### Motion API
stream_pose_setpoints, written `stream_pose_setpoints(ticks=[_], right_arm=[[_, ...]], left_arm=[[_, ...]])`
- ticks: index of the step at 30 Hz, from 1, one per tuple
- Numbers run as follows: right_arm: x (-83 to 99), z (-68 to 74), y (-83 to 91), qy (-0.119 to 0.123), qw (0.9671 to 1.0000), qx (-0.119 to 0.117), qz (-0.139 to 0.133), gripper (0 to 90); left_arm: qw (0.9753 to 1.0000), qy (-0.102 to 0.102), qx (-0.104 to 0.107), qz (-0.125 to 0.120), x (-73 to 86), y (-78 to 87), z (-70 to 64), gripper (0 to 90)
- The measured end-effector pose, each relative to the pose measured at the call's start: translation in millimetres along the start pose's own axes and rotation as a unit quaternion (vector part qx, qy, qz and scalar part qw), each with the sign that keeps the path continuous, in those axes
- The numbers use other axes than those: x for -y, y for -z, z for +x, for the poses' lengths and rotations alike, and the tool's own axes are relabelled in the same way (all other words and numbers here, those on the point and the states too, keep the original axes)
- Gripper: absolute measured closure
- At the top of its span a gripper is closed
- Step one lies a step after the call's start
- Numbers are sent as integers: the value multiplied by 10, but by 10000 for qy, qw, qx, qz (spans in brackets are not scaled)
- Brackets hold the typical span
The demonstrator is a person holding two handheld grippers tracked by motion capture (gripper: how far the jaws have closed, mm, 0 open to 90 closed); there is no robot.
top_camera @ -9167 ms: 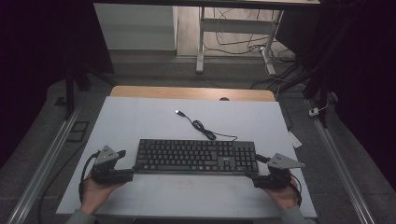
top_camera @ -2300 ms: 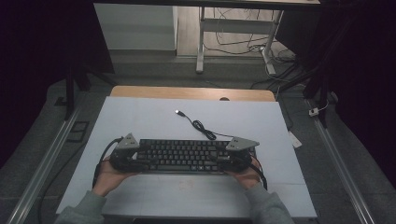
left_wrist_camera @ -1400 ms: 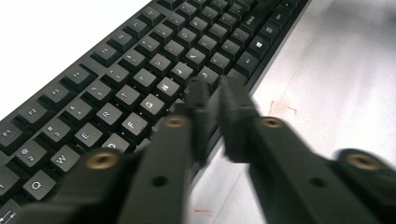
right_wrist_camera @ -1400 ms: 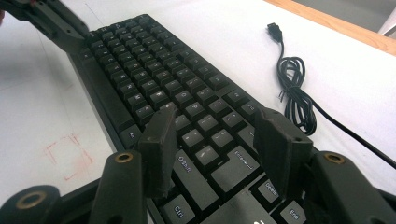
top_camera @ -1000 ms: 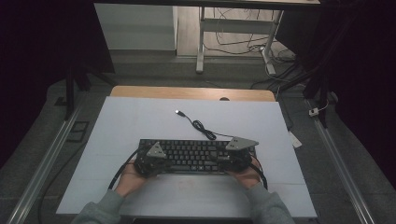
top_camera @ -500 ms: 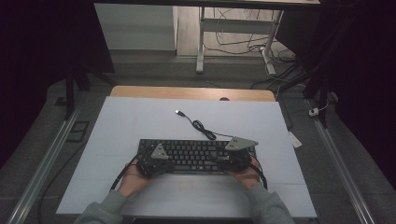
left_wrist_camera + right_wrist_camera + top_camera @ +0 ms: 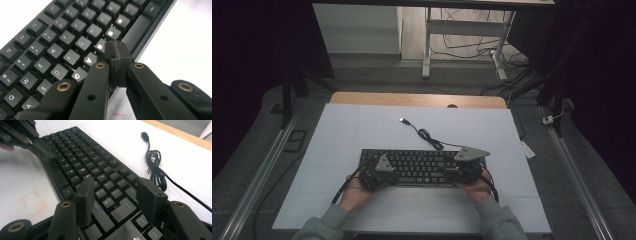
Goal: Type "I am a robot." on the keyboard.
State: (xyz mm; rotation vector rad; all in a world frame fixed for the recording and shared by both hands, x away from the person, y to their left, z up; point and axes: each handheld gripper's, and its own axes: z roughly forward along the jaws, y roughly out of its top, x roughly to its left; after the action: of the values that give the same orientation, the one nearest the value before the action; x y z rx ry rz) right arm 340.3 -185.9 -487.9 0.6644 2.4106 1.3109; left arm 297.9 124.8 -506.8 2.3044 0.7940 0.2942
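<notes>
1. Lower centre of the high view, the black keyboard (image 7: 422, 167) lies on the white table (image 7: 362, 125).
2. My left gripper (image 7: 115, 53), jaws pressed together, pokes keys near V like one fingertip.
3. My right gripper (image 7: 116, 192) hovers with jaws apart above Shift and Enter.
4. Its unplugged cable (image 7: 155, 167) trails off frame; my hands hide the keyboard's ends.

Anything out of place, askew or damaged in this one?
Nothing stands out. The keyboard lies square on the white table, with no keys visibly missing. Its cable is loosely bundled behind it with the USB plug lying free, unconnected. The left gripper is shut over the keys; the right gripper is open.
</notes>
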Motion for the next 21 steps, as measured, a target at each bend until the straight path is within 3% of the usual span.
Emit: stream_pose_setpoints(ticks=[4,11,14,21], right_arm=[[4,-5,-5,-7,10000,-3,11,493],[6,-5,-9,-15,10000,-13,29,488],[8,-8,-9,-9,10000,10,41,486],[12,-9,-16,-25,10000,-3,58,481]], left_arm=[[9995,192,32,-241,6,85,43,889],[9980,360,-138,-507,28,207,96,879],[9964,441,-406,-602,48,288,150,749],[9935,746,-451,-734,87,414,273,530]])
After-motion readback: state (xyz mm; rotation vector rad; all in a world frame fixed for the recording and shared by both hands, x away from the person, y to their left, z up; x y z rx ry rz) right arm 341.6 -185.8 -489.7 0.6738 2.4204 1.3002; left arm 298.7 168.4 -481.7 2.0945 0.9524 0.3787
